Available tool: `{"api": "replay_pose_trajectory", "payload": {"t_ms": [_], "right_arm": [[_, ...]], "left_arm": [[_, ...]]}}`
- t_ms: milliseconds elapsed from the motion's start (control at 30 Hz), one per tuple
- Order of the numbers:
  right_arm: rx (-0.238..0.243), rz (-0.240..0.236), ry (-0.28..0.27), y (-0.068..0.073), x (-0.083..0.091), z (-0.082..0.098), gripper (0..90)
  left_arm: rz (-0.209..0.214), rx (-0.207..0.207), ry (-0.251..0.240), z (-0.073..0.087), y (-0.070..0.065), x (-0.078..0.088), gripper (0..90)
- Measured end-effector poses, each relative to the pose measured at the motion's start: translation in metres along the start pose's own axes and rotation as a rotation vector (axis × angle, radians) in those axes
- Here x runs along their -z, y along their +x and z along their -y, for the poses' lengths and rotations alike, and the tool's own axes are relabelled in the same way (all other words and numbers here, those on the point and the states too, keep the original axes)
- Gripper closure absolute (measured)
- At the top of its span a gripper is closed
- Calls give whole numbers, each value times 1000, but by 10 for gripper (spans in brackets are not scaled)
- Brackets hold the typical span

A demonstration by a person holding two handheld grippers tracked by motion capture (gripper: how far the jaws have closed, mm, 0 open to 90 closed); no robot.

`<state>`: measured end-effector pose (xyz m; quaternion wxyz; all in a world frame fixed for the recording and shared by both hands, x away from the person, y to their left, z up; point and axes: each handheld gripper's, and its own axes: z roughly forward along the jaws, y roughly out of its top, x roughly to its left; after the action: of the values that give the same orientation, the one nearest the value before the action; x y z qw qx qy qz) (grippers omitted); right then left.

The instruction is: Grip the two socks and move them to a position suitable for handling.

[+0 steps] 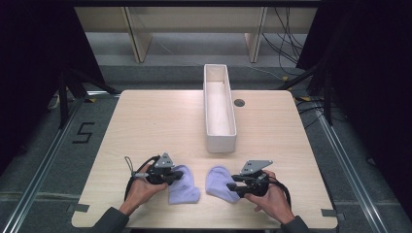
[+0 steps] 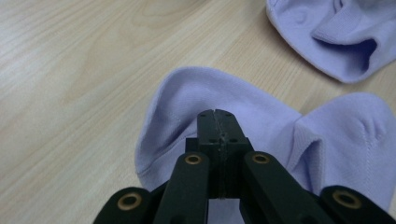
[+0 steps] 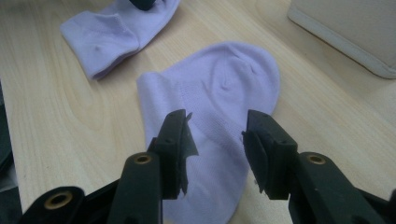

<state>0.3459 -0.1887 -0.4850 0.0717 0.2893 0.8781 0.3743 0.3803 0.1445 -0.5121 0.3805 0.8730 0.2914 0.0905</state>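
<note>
We have two lilac socks near the table's near edge: the left sock (image 2: 196,107) under our left gripper (image 2: 217,116), whose jaws are closed together, apparently pinching its fabric; the right sock (image 3: 219,107) lies beneath our right gripper (image 3: 217,140), half open, gripping nothing. We should lift gently, checking the pinch holds.

Two lilac socks (image 1: 183,185) (image 1: 221,183) are seen on a pale wood-grain table (image 1: 160,121); a cream-white box (image 1: 219,109) and black jaws are shown.

Even, soft overhead light falls on the pale counter (image 1: 145,126), while the surroundings sink into near black at both sides. Shadows under the socks (image 1: 183,187) are faint. Both gripper views are slightly soft, with the nearest black parts blurred and no glare.
</note>
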Motion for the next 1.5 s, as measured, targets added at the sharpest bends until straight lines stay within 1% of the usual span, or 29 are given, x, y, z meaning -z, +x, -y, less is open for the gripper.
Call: {"api": "replay_pose_trajectory", "payload": {"t_ms": [100,167,367,400,467,500,533,600,667,700,733,767,800,833,867,900,967,1000,1033,1067,1100,1167,1233,1267,1367,1400,1433,1467,1500], "right_arm": [[-9,-3,5,1,0,0,593],[3,0,3,0,0,0,593],[4,-1,4,0,0,0,593],[3,-2,3,0,0,0,593],[-10,-7,6,1,0,0,592],[9,-4,0,-1,0,0,592],[9,-3,-2,-1,0,0,592],[21,2,-10,-2,0,0,591],[5,-1,-9,-1,1,0,590],[-4,4,-3,-2,2,0,586],[-4,4,-3,-2,2,0,586],[-7,3,-3,-2,2,0,586],[-11,3,-1,-2,3,1,586],[-13,5,-9,-2,2,1,585],[-7,2,-4,-3,2,1,582],[-7,1,-4,-3,2,1,582],[-4,3,-4,-3,2,1,581],[-4,9,-4,-4,1,2,580],[-13,12,-14,-4,0,2,580],[-33,3,-5,-2,1,3,580],[-10,1,1,-4,1,2,579],[-3,3,-6,-5,1,3,579],[3,-6,0,-6,1,4,578],[-9,-4,3,-5,1,4,577],[-8,-6,3,-4,1,4,573],[-7,-4,4,-4,0,4,569],[-7,-4,4,-4,0,4,569],[-27,-2,8,-3,1,4,568],[-20,1,5,-4,1,4,568]], "left_arm": [[2,-1,1,-4,-1,-4,898],[5,-9,-4,-8,-2,-9,899],[8,-14,-2,-11,-4,-11,898],[8,-10,-15,-12,-5,-9,896],[11,-7,-21,-12,-5,-7,887],[14,-7,-26,-13,-5,-5,872],[17,11,-49,-15,-8,-2,851],[20,2,-41,-16,-9,2,846],[27,14,-60,-16,-12,6,825],[31,10,-62,-15,-15,10,799],[35,-10,-54,-14,-15,14,799],[40,8,-74,-13,-18,17,781],[36,2,-71,-11,-19,21,760],[43,5,-79,-9,-20,24,746],[44,21,-89,-2,-21,32,698],[44,21,-89,-2,-21,32,684],[41,48,-100,4,-22,39,673],[37,59,-105,10,-22,46,644],[33,72,-109,12,-23,49,624],[33,72,-109,12,-23,49,602],[32,85,-115,17,-23,55,579],[26,96,-116,19,-24,57,557],[20,112,-120,24,-26,62,496],[20,118,-124,25,-26,63,469],[8,129,-122,28,-27,65,380],[3,149,-126,30,-28,67,361],[3,149,-126,30,-28,67,338],[-1,155,-134,32,-28,67,338],[-10,155,-131,33,-29,68,305]]}}
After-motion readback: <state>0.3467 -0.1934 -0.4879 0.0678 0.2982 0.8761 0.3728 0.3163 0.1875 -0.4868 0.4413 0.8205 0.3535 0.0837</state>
